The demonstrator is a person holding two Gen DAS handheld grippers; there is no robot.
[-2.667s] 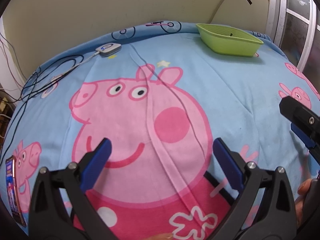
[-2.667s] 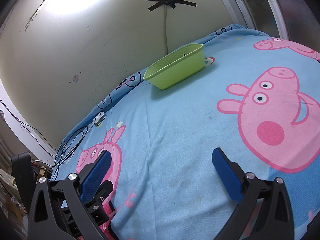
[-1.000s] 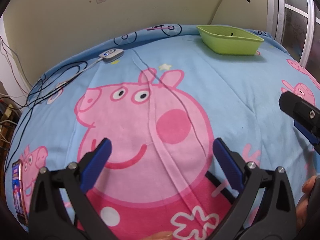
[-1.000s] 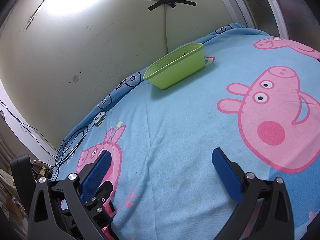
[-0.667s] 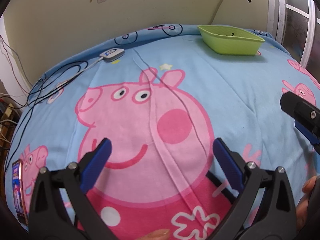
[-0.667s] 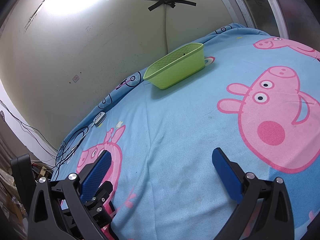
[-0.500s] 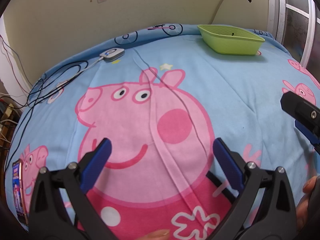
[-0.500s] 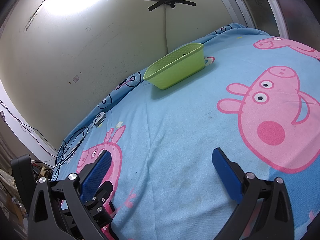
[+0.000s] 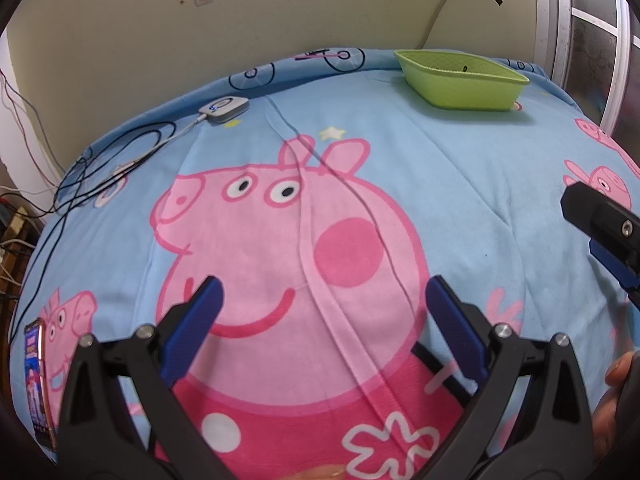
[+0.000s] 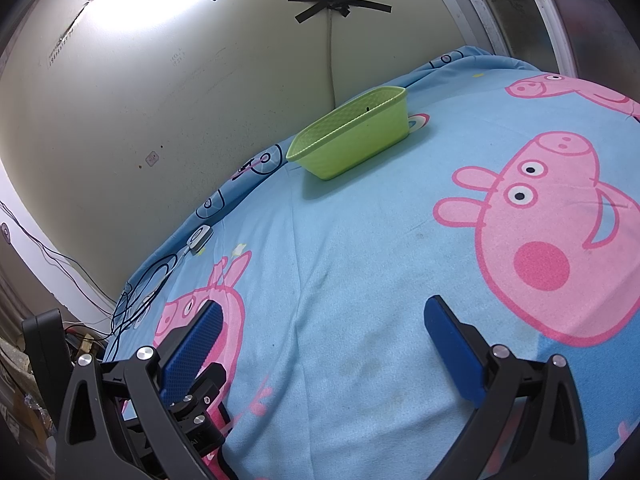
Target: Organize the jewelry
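A light green plastic basket point(image 9: 460, 82) stands at the far right of a bed covered by a blue cartoon-pig sheet point(image 9: 420, 168); it also shows in the right wrist view point(image 10: 352, 136). A small dark item lies inside it, too small to identify. No other jewelry is visible. My left gripper point(image 9: 322, 298) is open and empty, low over the big pink pig print. My right gripper point(image 10: 322, 320) is open and empty over the blue sheet, well short of the basket. Part of the right gripper point(image 9: 600, 228) shows at the right edge of the left wrist view.
A small grey-white device point(image 9: 224, 109) with black cables point(image 9: 100, 160) lies at the far left of the bed. A phone point(image 9: 36, 380) lies at the bed's near left edge. The cream wall point(image 10: 160, 80) stands behind the bed, a window frame point(image 9: 560, 32) to the right.
The left wrist view has shifted slightly, with the bed appearing a little lower and farther. The right gripper has barely moved. Both grippers stay open and empty.
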